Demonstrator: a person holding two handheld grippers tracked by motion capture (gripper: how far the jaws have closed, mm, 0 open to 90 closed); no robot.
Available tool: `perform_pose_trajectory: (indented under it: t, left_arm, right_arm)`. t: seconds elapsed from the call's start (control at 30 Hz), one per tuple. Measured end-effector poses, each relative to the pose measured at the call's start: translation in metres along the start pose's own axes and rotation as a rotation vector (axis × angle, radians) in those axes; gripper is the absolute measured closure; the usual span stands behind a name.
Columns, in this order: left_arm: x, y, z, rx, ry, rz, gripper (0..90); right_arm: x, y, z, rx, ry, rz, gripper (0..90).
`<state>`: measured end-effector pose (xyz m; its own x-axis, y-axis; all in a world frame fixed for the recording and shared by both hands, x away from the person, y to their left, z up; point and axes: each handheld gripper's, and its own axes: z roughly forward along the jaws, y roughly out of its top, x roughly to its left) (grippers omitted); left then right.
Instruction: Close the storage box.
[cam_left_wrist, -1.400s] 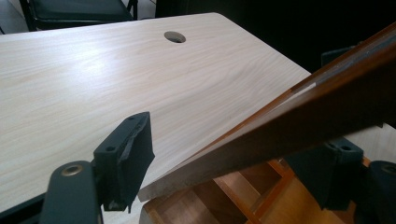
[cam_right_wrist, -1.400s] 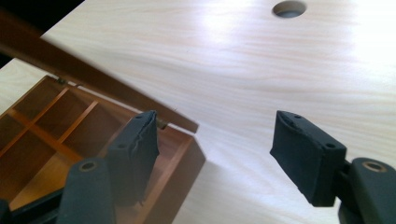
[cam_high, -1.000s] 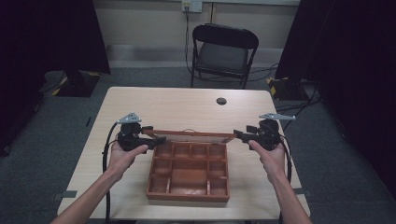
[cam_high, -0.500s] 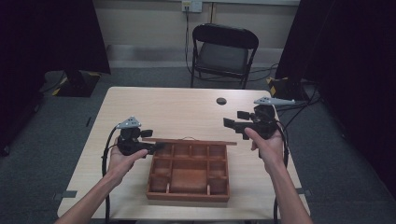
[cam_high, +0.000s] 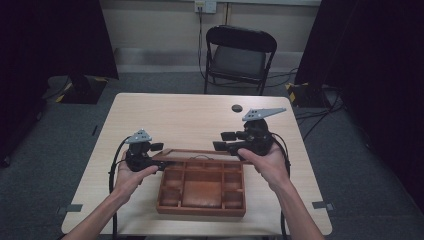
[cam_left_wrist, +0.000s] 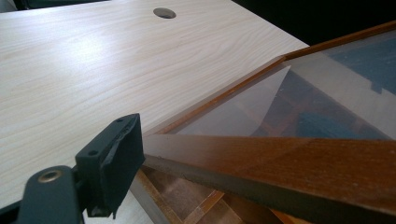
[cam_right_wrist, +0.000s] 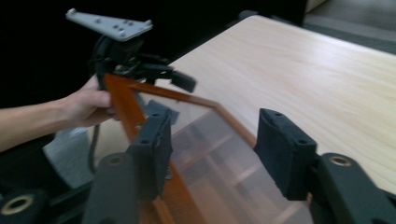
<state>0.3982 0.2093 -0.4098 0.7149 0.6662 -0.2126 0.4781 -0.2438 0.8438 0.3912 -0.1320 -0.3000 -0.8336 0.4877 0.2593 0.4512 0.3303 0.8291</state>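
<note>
A wooden compartment box (cam_high: 200, 208) lies at the table's near middle. Its wood-framed glass lid (cam_high: 197, 152) sits tilted over the box's far part. My left gripper (cam_high: 158, 162) is shut on the lid's left frame; in the left gripper view one finger (cam_left_wrist: 112, 163) presses against the frame (cam_left_wrist: 280, 161). My right gripper (cam_high: 223, 140) hovers open above the lid's right end, jaws pointing left. In the right gripper view its open jaws (cam_right_wrist: 217, 149) straddle the glass lid (cam_right_wrist: 205, 135) without touching it, and the left gripper (cam_right_wrist: 140, 70) holds the far corner.
The light wooden table (cam_high: 170, 117) has bare room behind the box, with a dark round cable hole (cam_high: 236, 107) near its far edge. A black folding chair (cam_high: 239, 55) stands beyond the table. Dark curtains hang at both sides.
My right gripper let go of the lid's right end, opened and lifted away. The lid sank from raised to low over the box, with the left gripper keeping its hold.
</note>
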Motion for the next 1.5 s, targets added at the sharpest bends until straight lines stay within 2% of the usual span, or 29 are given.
perform_pose_trajectory:
  t: [0.03,0.07,0.1,0.13,0.23,0.27,0.33,0.47,0.67,0.83,0.93,1.03,1.13,1.27,1.37,1.47,1.5]
  left_arm:
    - [0.0,0.0,0.0,0.0,0.001,-0.001,15.8]
    - [-0.001,-0.001,0.0,-0.002,0.001,-0.004,15.8]
    - [-0.001,-0.001,0.0,-0.003,0.001,-0.003,15.8]
    - [-0.001,-0.001,0.0,-0.003,0.001,-0.004,15.8]
    - [0.0,-0.001,0.0,-0.001,0.002,-0.001,15.8]
    - [0.0,-0.001,0.0,-0.001,0.002,-0.001,15.8]
    - [-0.001,-0.001,0.0,-0.002,0.001,-0.002,15.8]
    - [-0.002,-0.002,0.0,0.002,0.008,0.001,15.7]
    - [-0.002,-0.003,-0.001,0.005,0.01,0.007,15.7]
    - [-0.002,-0.004,-0.001,0.004,0.012,0.011,15.5]
    - [-0.001,-0.004,-0.001,0.009,0.013,0.018,15.5]
    - [-0.001,-0.004,-0.001,0.005,0.009,0.007,15.6]
    - [-0.001,-0.004,-0.002,0.01,0.009,0.013,15.7]
    - [-0.001,-0.005,-0.002,0.012,0.01,0.016,15.7]
    - [0.0,-0.005,-0.003,0.011,0.009,0.007,15.8]
    - [0.003,-0.006,-0.003,0.013,-0.013,-0.028,16.1]
    - [0.004,-0.006,-0.003,0.016,-0.005,-0.024,15.9]
  right_arm:
    - [0.0,0.0,0.0,0.0,0.0,0.0,51.2]
    - [0.004,0.001,0.005,0.016,0.036,-0.011,55.1]
    - [0.004,0.001,0.005,0.016,0.036,-0.011,55.1]
    - [0.007,0.001,0.01,0.032,0.063,-0.018,59.2]
    - [0.01,0.001,0.014,0.054,0.064,-0.025,62.9]
    - [0.012,0.001,0.019,0.073,0.087,-0.02,68.2]
    - [0.014,0.001,0.023,0.09,0.088,-0.023,70.6]
    - [0.017,0.0,0.029,0.098,0.089,-0.011,74.5]
    - [0.018,-0.003,0.037,0.119,0.12,0.005,78.0]
    - [0.016,-0.004,0.037,0.121,0.132,0.01,80.2]
    - [0.012,-0.006,0.039,0.122,0.152,0.034,77.4]
    - [0.009,-0.007,0.039,0.12,0.16,0.058,75.9]
    - [0.01,-0.007,0.039,0.119,0.174,0.052,81.4]
    - [0.011,-0.007,0.04,0.133,0.178,0.035,82.0]
    - [0.01,-0.007,0.039,0.133,0.178,0.033,82.1]
    - [0.009,-0.008,0.039,0.139,0.175,0.027,82.2]
    - [0.009,-0.008,0.039,0.139,0.176,0.027,82.2]
